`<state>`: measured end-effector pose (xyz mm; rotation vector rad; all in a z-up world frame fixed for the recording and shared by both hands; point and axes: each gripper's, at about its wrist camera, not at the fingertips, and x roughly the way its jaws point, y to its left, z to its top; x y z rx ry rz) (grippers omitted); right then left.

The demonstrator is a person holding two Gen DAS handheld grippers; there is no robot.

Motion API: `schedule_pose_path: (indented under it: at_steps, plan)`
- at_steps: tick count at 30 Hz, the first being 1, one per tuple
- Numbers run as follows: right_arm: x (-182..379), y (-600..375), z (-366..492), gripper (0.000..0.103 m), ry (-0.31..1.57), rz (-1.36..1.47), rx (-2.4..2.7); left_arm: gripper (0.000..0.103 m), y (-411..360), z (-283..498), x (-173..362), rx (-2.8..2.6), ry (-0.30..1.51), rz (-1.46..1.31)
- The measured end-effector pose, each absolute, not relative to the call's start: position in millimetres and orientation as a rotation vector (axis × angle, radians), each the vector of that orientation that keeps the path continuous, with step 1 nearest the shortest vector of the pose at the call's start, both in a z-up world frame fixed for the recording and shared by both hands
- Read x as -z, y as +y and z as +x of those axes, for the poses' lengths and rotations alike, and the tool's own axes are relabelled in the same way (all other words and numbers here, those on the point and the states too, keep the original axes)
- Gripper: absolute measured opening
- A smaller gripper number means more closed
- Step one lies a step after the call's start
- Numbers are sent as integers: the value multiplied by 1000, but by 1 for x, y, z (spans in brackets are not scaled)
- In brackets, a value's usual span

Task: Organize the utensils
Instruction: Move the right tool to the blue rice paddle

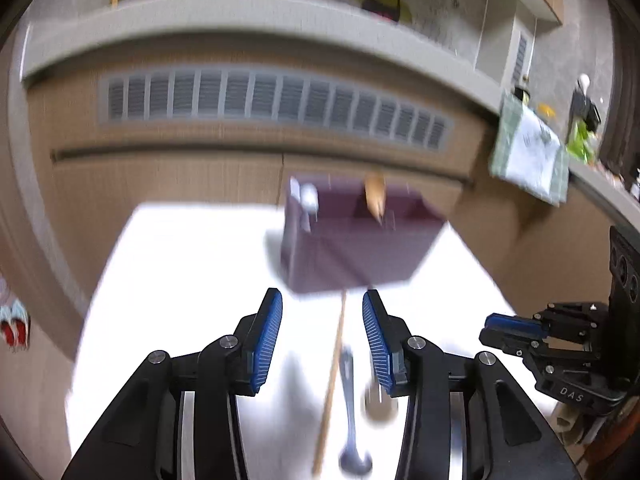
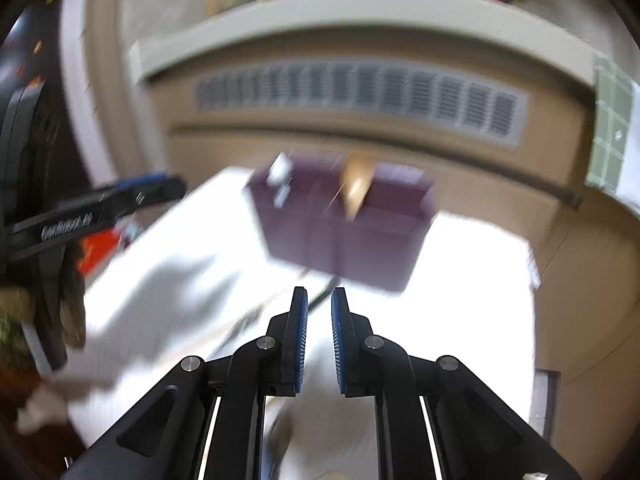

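A purple utensil box (image 1: 352,248) stands at the back of the white table (image 1: 180,280), with a wooden utensil (image 1: 375,196) and a white-topped one (image 1: 308,196) sticking out of it. My left gripper (image 1: 322,296) is open just in front of the box. Below its fingers lie a thin wooden stick (image 1: 332,380), a metal spoon (image 1: 352,400) and a blurred round piece (image 1: 378,406). In the right wrist view, my right gripper (image 2: 320,294) shows a narrow gap with nothing in it and faces the same box (image 2: 344,228). Thin dark utensils (image 2: 248,320) lie to its left, blurred.
Behind the table runs a tan wall panel with a long vent grille (image 1: 276,104) under a pale ledge (image 1: 240,16). A green checked cloth (image 1: 528,152) hangs at the right. The other gripper (image 1: 516,326) is close at the right; the left one (image 2: 136,192) shows in the right wrist view.
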<state>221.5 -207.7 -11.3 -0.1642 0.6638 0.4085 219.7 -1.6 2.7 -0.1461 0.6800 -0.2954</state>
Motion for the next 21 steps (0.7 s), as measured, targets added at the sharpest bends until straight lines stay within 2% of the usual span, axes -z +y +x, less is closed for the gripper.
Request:
schedule_pose_path:
  at_steps: [4,8,10,15,21]
  plan:
    - [42,-201,185,12,710,-210,-419,43,6,190,28,280,763,-174]
    - [66,-216,167,12,777,-133,-442,43,13,170,49,250,802,-179]
    - [77,-225,169,16,817,-84,-428,43,14,167,57,252,832,-192]
    - [80,-234,162,18,830,-39,-435,43,11,169,56,259,835,-182]
    - [84,-207,140,19,856,-170,-503,43,3,171,59,279,849,-176]
